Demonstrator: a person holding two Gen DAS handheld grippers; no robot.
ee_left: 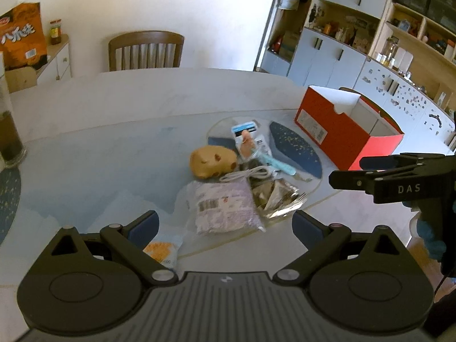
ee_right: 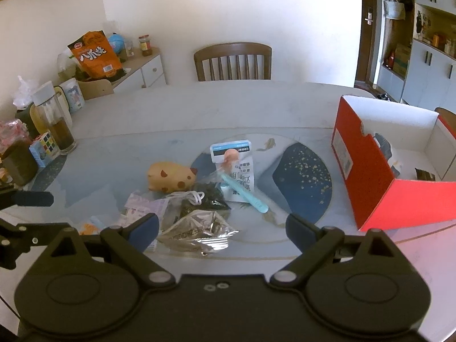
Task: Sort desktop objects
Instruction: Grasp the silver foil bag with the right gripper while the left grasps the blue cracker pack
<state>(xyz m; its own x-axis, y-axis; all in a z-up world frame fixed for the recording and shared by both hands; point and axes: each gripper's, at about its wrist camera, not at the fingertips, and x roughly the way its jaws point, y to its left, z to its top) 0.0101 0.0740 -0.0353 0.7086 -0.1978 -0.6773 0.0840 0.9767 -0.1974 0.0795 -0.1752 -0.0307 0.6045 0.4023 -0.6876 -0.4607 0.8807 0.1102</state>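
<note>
A pile lies mid-table: a tan plush pig (ee_left: 213, 162) (ee_right: 171, 179), a white coiled cable (ee_left: 246, 174) (ee_right: 191, 196), a purple packet (ee_left: 225, 205) (ee_right: 145, 209), a silver foil bag (ee_left: 275, 198) (ee_right: 196, 235), a dark bag (ee_right: 211, 195) and a blue toothbrush pack (ee_left: 250, 142) (ee_right: 238, 168). An open red box (ee_left: 344, 131) (ee_right: 390, 168) stands to the right with a few items inside. My left gripper (ee_left: 225, 225) is open just before the purple packet. My right gripper (ee_right: 222, 225) is open over the foil bag and empty; it also shows in the left wrist view (ee_left: 346, 172).
A wooden chair (ee_right: 232, 61) stands at the table's far side. At the left edge are a glass bottle (ee_right: 52, 119), a cube box (ee_right: 44, 148) and cups. An orange snack bag (ee_right: 95, 54) sits on a side cabinet. Shelving (ee_left: 370, 34) lines the right.
</note>
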